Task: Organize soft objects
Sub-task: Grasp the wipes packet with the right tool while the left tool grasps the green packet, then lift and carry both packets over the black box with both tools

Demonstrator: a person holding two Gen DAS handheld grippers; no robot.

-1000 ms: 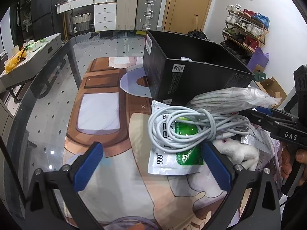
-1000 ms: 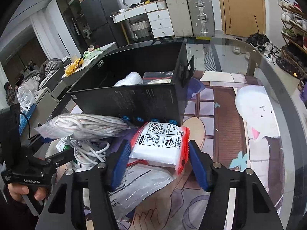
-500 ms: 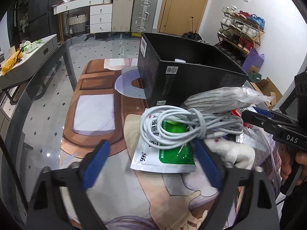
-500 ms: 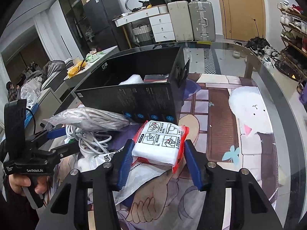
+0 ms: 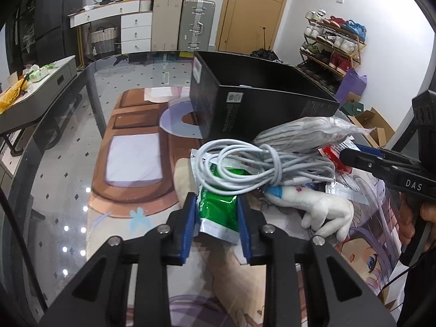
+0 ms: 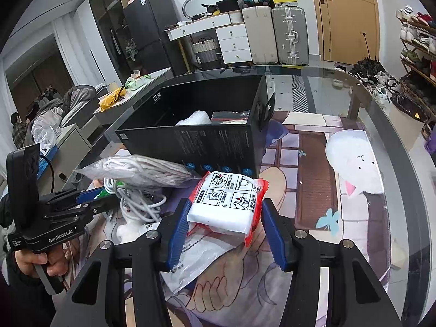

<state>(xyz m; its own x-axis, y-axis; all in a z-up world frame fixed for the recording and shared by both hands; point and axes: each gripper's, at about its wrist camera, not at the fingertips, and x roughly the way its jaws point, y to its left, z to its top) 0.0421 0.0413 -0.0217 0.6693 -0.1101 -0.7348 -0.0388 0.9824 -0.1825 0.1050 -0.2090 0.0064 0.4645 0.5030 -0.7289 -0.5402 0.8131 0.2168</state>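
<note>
My left gripper [image 5: 216, 203] points down at a pile of soft things. Its jaws are closing, and the blue pads squeeze a green and white pouch [image 5: 219, 218] between them. A coiled white cable [image 5: 245, 166] lies over the pouch's far end. Behind the cable sits a bagged grey cloth [image 5: 302, 133]; to the right lies a white plush toy [image 5: 324, 209]. My right gripper [image 6: 225, 207] is shut on a white packet with red edges [image 6: 226, 190], just in front of the open black box [image 6: 207, 147]. The same box [image 5: 261, 109] stands behind the pile in the left wrist view.
A printed cartoon mat [image 5: 130, 163] covers the glass table [image 6: 403, 179], whose rounded edge runs close on both sides. A clear plastic bag [image 6: 196, 256] lies under the right gripper. The box holds a white bundle [image 6: 193, 118] and other items. A hand [image 6: 35, 264] grips the left tool.
My left jaws went from wide open to squeezed on the green pouch. My right jaws narrowed slightly on the white packet. Neither hand travelled much.
</note>
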